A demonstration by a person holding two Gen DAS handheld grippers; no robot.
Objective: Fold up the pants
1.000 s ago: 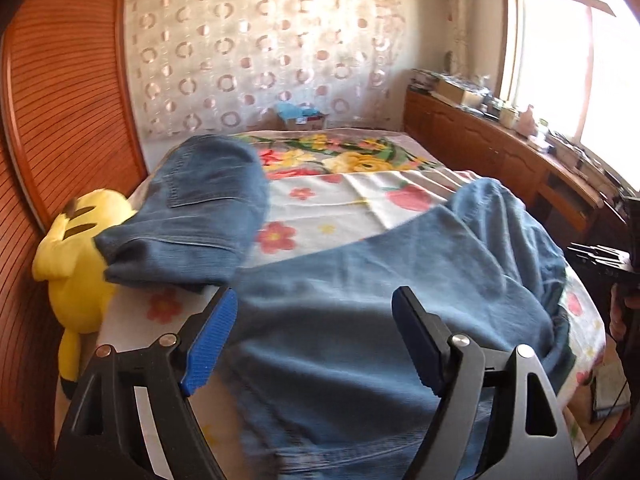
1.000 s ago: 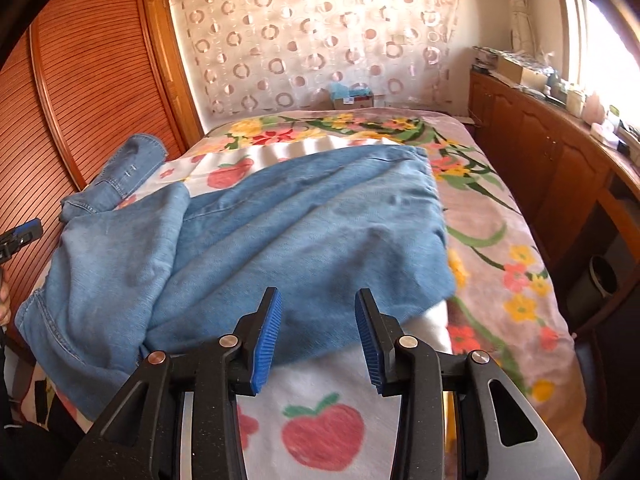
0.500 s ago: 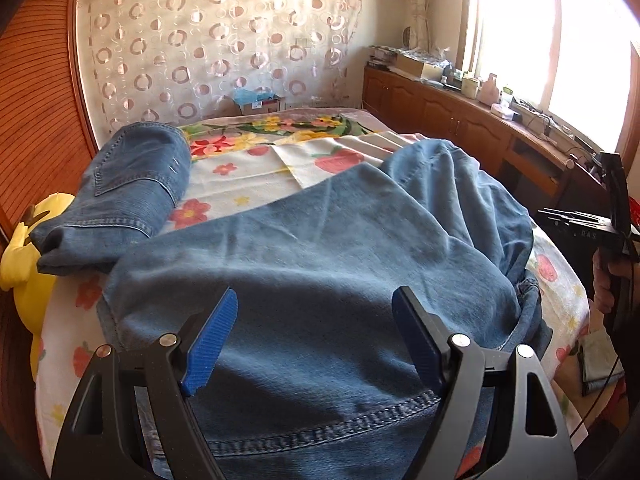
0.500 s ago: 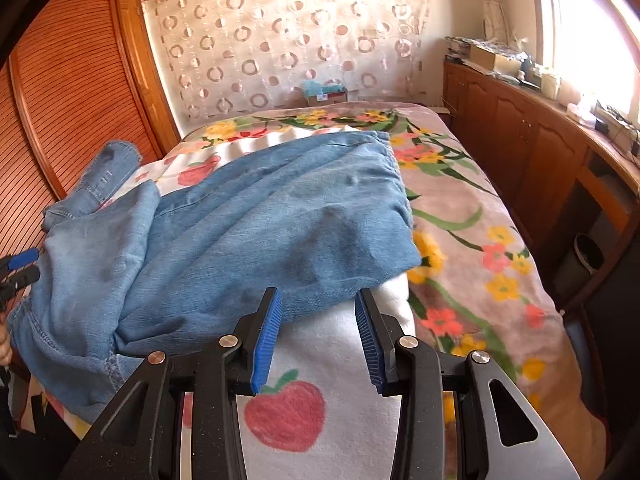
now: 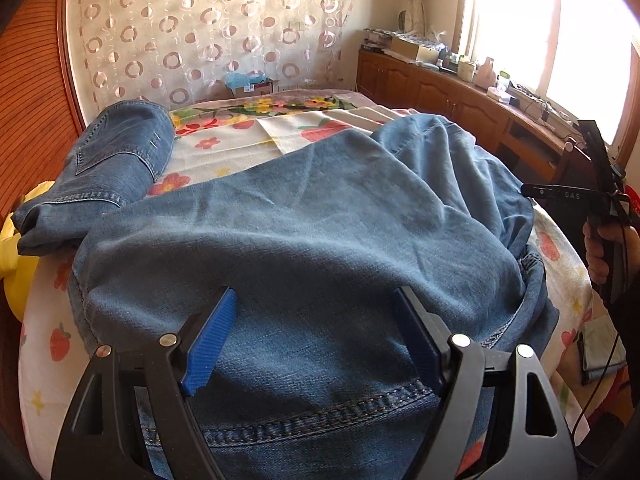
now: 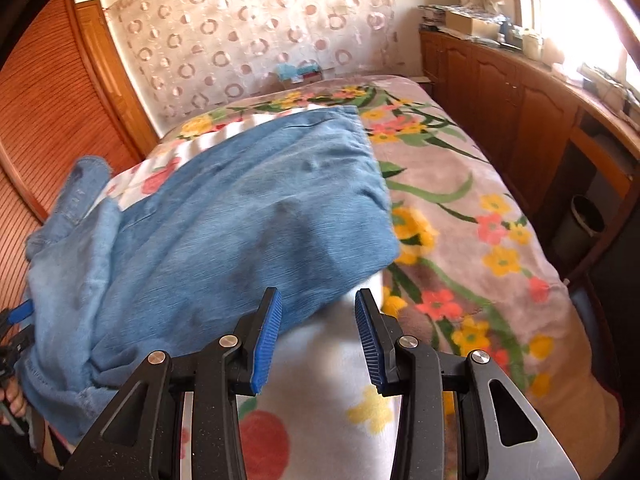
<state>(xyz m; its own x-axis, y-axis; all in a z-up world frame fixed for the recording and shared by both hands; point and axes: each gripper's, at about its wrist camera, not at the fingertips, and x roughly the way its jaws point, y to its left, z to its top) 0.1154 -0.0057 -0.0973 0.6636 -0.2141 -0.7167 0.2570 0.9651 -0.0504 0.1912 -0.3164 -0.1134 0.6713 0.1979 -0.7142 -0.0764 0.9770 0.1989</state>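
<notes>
Blue jeans [image 5: 320, 220] lie spread across the bed, waistband nearest in the left wrist view. My left gripper [image 5: 316, 300] hangs wide open just above the waistband, with denim below the jaws and nothing pinched. In the right wrist view the leg end of the jeans [image 6: 240, 220] reaches over the white sheet. My right gripper [image 6: 318, 300] is open at about half width right at the hem edge, with nothing held between its pads. Each gripper shows at the other view's edge: the right gripper [image 5: 532, 191] in a hand, the left gripper [image 6: 20, 326] at the jeans' waist.
A second, folded pair of jeans [image 5: 120, 156] lies at the back left, over a yellow plush toy [image 5: 16, 276]. The floral bed cover [image 6: 460, 208] runs on to the right. Wooden cabinets [image 6: 500, 104] line the window side, a slatted wardrobe [image 6: 48, 100] the other. A bin [image 6: 580, 224] stands by the cabinets.
My left gripper came down and swung right, from the jeans' left edge to over the waistband. My right gripper rolled and moved closer to the hem. Neither jaw opening changed.
</notes>
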